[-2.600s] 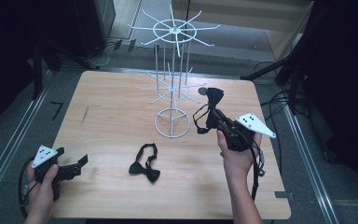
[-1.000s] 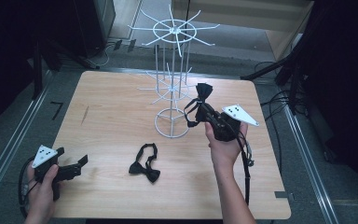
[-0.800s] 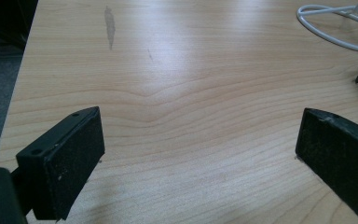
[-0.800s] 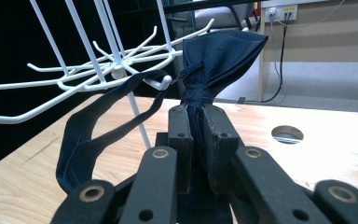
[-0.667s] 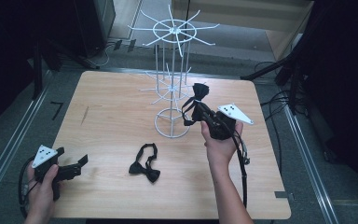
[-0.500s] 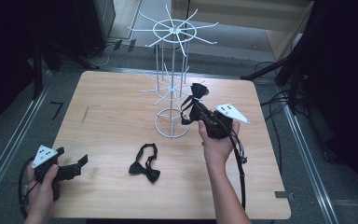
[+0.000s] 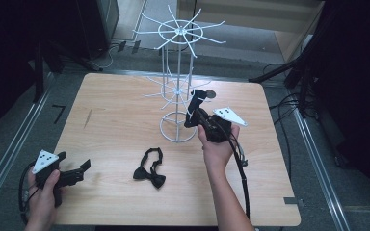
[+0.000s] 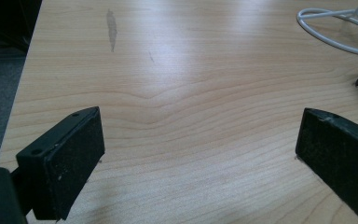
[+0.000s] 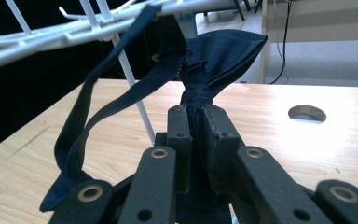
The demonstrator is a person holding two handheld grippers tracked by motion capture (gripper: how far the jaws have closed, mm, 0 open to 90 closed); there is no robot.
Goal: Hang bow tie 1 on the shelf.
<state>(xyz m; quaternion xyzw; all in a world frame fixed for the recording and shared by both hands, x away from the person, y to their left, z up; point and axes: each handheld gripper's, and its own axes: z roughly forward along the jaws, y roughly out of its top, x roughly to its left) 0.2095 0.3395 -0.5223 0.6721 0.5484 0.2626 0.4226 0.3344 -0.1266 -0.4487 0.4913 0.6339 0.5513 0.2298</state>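
A white wire rack (image 7: 178, 86) stands at the middle of the wooden table (image 7: 115, 110). My right gripper (image 7: 192, 115) is beside its lower tier of hooks, shut on the knot of a dark bow tie (image 7: 196, 98). In the right gripper view the jaws (image 9: 195, 135) pinch the bow tie (image 9: 214, 60), and its strap (image 9: 98, 107) runs up to a wire arm (image 9: 74, 28); I cannot tell if it hangs on it. A second bow tie (image 7: 149, 168) lies flat in front of the rack. My left gripper (image 7: 79, 171) rests open at the near left corner, jaws (image 8: 200, 154) wide over bare wood.
A round hole (image 7: 211, 94) in the tabletop sits behind the right gripper. The rack's ring base (image 8: 340, 28) lies far ahead of the left gripper. The right gripper's cable (image 7: 241, 168) trails along the forearm. Dark stands and cables surround the table.
The right hand has carried the bow tie left and a little down, closer to the rack's lower hooks. The left hand and the bow tie on the table have not moved.
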